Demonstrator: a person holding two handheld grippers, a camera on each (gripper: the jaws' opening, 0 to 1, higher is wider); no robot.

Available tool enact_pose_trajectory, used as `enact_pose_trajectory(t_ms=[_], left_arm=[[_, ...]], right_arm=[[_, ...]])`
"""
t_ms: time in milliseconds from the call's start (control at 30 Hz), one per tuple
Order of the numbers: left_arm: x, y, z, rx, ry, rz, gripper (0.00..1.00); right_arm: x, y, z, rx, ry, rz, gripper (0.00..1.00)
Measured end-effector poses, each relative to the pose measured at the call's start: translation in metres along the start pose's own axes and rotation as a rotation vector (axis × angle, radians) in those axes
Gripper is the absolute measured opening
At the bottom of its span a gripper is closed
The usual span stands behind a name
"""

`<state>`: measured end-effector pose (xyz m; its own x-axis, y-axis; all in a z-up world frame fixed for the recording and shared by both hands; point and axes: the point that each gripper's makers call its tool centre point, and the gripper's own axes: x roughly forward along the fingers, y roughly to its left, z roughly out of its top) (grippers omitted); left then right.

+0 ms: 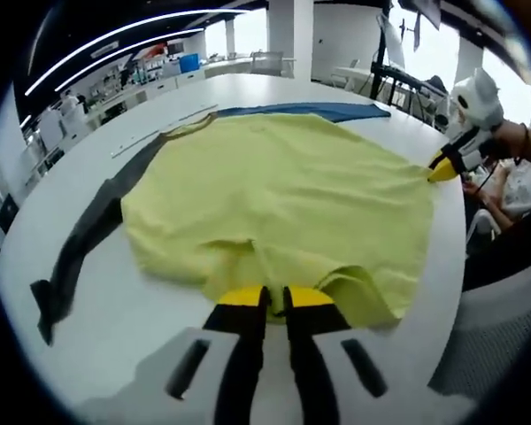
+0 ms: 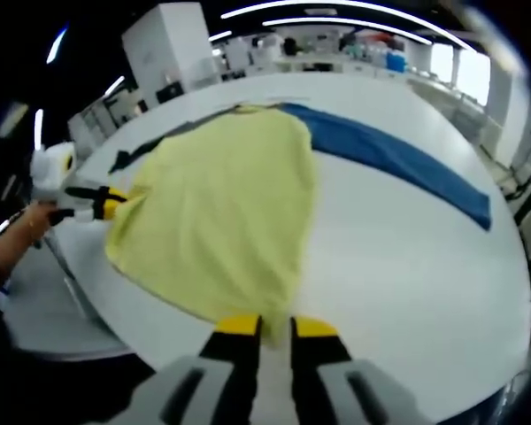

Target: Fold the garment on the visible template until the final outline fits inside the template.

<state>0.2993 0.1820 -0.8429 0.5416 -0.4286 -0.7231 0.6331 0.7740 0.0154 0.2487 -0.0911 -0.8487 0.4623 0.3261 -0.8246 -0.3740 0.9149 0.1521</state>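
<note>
From my left gripper view, the left gripper (image 1: 275, 299) has its yellow-tipped jaws drawn nearly together on the near hem of the yellow garment (image 1: 279, 190), the cloth bunched into a small fold right at the tips, so I read it as clenched on the fabric. The garment lies spread flat over the white table (image 1: 97, 314), covering most of its middle. From under its far edge a blue cloth (image 1: 323, 111) sticks out, and a dark grey strip (image 1: 84, 239) runs out from beneath its left side toward the table's near-left rim. At the right edge of this view the right gripper (image 1: 442, 168) sits at the garment's corner, held by a person's hand (image 1: 511, 137). In my right gripper view, the right gripper (image 2: 275, 326) meets the near edge of the yellow garment (image 2: 226, 208) with only a thin gap between its jaws and the cloth edge running into it, so it looks clamped on the hem as well. The blue cloth (image 2: 394, 155) runs diagonally across the table (image 2: 407, 283) to the right of the garment, its far end tucked under it. The left gripper (image 2: 106, 205) pinches the garment's left corner, a hand (image 2: 37, 217) behind it.
</note>
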Motion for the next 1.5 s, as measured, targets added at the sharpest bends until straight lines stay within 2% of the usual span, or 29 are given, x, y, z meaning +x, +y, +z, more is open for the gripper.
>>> enact_pose_trajectory(t_ms=[200, 400, 533, 667, 833, 967, 1000, 1067, 1300, 1367, 1400, 1500], left_arm=[[0.001, -0.001, -0.001, -0.034, 0.001, -0.003, 0.03], [-0.006, -0.001, -0.004, -0.026, 0.007, 0.017, 0.01], [-0.016, 0.002, -0.003, -0.096, -0.034, 0.014, 0.0], [-0.028, 0.007, -0.001, -0.201, -0.081, 0.006, 0.0], [-0.046, 0.014, 0.002, -0.223, -0.089, 0.038, 0.0], [-0.058, 0.022, -0.007, -0.235, -0.088, 0.055, 0.0], [-0.062, 0.018, -0.004, -0.243, -0.087, 0.057, 0.0], [-0.068, 0.017, -0.008, -0.249, -0.081, 0.065, 0.0], [-0.082, 0.016, -0.028, -0.257, -0.039, 0.061, 0.0], [-0.086, 0.017, -0.034, -0.289, -0.028, 0.074, 0.0], [-0.088, 0.018, -0.04, -0.311, 0.002, 0.083, 0.0], [-0.09, 0.018, -0.047, -0.291, 0.026, 0.092, 0.0]], right_arm=[[0.001, -0.002, -0.001, -0.005, 0.004, -0.007, 0.03], [0.001, 0.0, -0.002, 0.01, -0.003, -0.002, 0.0], [0.001, 0.0, -0.002, 0.004, 0.001, 0.007, 0.0], [0.0, 0.0, -0.001, 0.009, -0.001, 0.011, 0.0], [-0.001, -0.001, -0.001, 0.005, -0.003, 0.011, 0.0], [-0.002, 0.0, -0.001, 0.0, -0.002, 0.011, 0.0], [-0.003, 0.001, -0.001, -0.003, -0.002, 0.013, 0.0], [-0.004, 0.002, 0.0, -0.008, -0.006, 0.016, 0.0], [-0.008, 0.004, 0.001, -0.006, -0.013, 0.025, 0.0], [-0.008, 0.004, 0.002, -0.007, -0.013, 0.028, 0.0], [-0.008, 0.004, 0.002, -0.007, -0.012, 0.029, 0.0], [-0.007, 0.002, 0.002, -0.012, -0.009, 0.029, 0.0]])
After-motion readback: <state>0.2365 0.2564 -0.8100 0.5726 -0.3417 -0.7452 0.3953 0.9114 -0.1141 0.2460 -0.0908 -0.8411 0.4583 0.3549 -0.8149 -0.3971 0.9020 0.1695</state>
